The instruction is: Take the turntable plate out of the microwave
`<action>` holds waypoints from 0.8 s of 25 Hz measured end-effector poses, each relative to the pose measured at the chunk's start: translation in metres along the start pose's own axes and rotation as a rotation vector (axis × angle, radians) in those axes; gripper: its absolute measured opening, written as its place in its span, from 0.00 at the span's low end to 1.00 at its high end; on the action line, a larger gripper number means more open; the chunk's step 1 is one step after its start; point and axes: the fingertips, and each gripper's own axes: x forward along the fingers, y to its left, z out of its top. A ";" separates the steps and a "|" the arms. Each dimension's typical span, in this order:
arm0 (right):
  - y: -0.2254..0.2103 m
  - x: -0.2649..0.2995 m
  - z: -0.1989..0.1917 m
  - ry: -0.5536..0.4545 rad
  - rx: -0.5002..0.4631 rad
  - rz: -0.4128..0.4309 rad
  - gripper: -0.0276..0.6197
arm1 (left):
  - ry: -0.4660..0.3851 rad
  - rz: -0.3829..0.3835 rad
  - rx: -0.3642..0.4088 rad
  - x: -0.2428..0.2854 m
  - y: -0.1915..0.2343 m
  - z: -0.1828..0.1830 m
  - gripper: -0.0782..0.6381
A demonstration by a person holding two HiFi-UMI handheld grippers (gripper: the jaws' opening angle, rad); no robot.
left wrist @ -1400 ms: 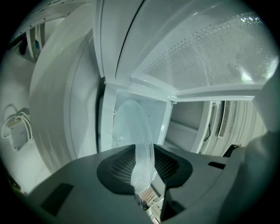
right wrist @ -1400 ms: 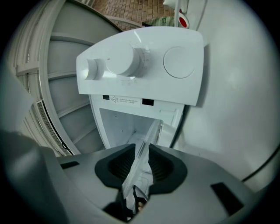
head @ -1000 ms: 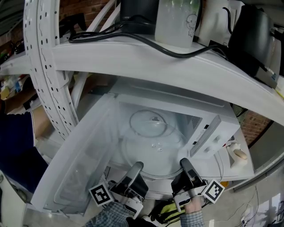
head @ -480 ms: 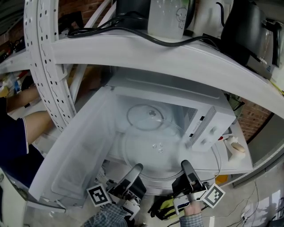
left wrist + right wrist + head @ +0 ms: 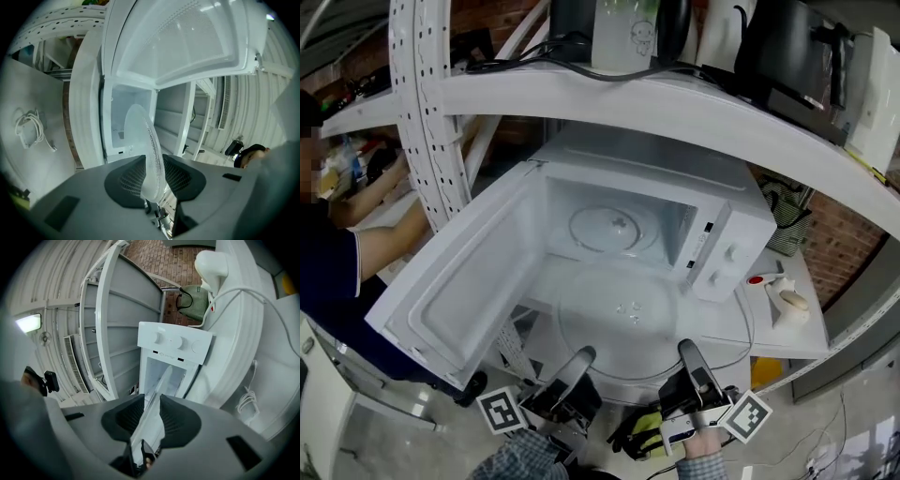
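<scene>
The clear glass turntable plate (image 5: pixel 623 328) hangs level in front of the open white microwave (image 5: pixel 727 253), outside its cavity. My left gripper (image 5: pixel 584 359) is shut on the plate's near-left rim and my right gripper (image 5: pixel 688 353) on its near-right rim. In the left gripper view the plate (image 5: pixel 143 140) stands edge-on between the dark pads of the left gripper (image 5: pixel 152 180). In the right gripper view the plate's rim (image 5: pixel 157 392) runs between the pads of the right gripper (image 5: pixel 151 416), with the microwave's control panel (image 5: pixel 174 342) beyond it.
The microwave door (image 5: pixel 459 281) swings wide to the left. A white shelf (image 5: pixel 694 108) with kettles and cables overhangs the microwave. A perforated post (image 5: pixel 417 141) and a person's arm (image 5: pixel 380 248) are at the left. A small white object (image 5: pixel 787 305) lies at the right.
Both grippers have drawn back toward me with the plate between them. The plate has come out of the cavity, and the microwave now looks farther away.
</scene>
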 end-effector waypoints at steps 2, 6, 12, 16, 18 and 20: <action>0.007 -0.013 -0.001 0.012 -0.009 0.004 0.20 | -0.005 -0.005 0.004 -0.006 -0.008 -0.012 0.26; 0.019 -0.037 -0.001 0.019 -0.022 0.007 0.20 | -0.007 -0.014 0.018 -0.016 -0.023 -0.034 0.26; 0.032 -0.059 -0.006 0.000 -0.017 0.027 0.20 | 0.004 -0.011 0.033 -0.026 -0.039 -0.051 0.26; 0.035 -0.064 -0.010 -0.007 -0.024 0.027 0.20 | 0.020 -0.010 0.032 -0.031 -0.042 -0.052 0.26; 0.036 -0.065 -0.013 -0.010 -0.026 0.023 0.21 | 0.030 -0.006 0.030 -0.033 -0.043 -0.052 0.26; 0.037 -0.064 -0.016 -0.014 -0.028 0.022 0.21 | 0.035 -0.007 0.028 -0.035 -0.045 -0.050 0.26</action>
